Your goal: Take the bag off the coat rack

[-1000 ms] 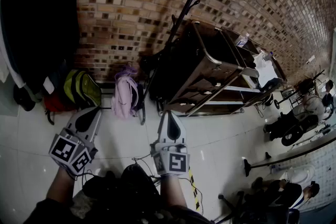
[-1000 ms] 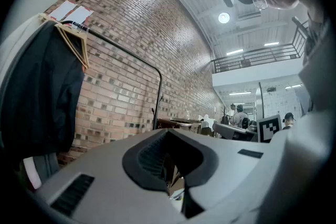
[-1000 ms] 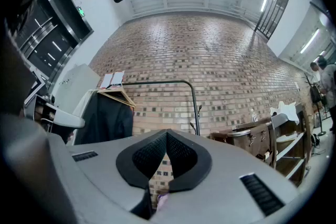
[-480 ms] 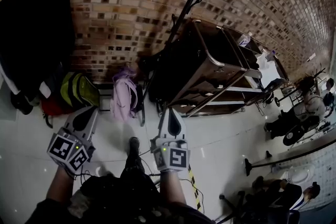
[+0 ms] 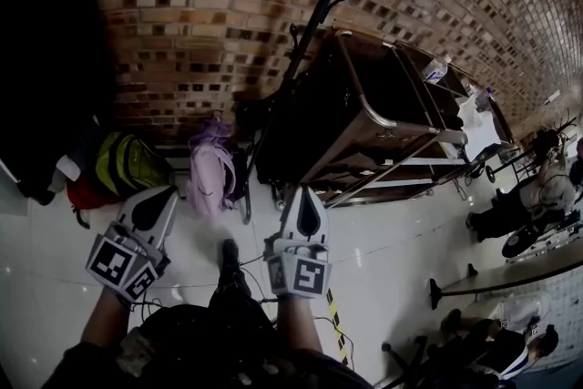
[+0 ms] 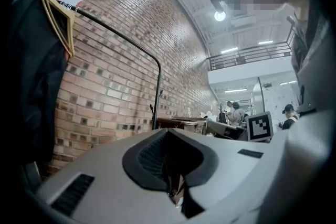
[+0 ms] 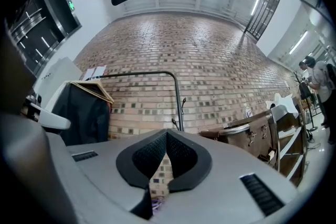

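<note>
A lavender bag (image 5: 211, 173) hangs low at the foot of the black coat rack (image 5: 314, 23), against the brick wall. My left gripper (image 5: 167, 192) is shut and empty, short of a green and yellow backpack (image 5: 129, 164). The right gripper (image 5: 301, 189) is also shut with nothing in it, just right of the lavender bag and a little nearer to me. In the left gripper view the shut jaws (image 6: 167, 131) face the rack's pole (image 6: 159, 92). From the right gripper view, the meeting tips (image 7: 167, 134) point at the rack's bent top bar (image 7: 157, 74).
A dark coat (image 5: 46, 59) on a wooden hanger (image 6: 58, 18) fills the left. A red bag (image 5: 84, 194) lies beneath it. A metal trolley (image 5: 383, 123) stands right of the rack. People (image 5: 537, 196) sit far right by a table edge (image 5: 510, 269). My foot (image 5: 228, 255) is on the tiled floor.
The view has drawn closer to the wall and rack. A foot has stepped forward between the grippers. Both grippers stay shut and keep their places.
</note>
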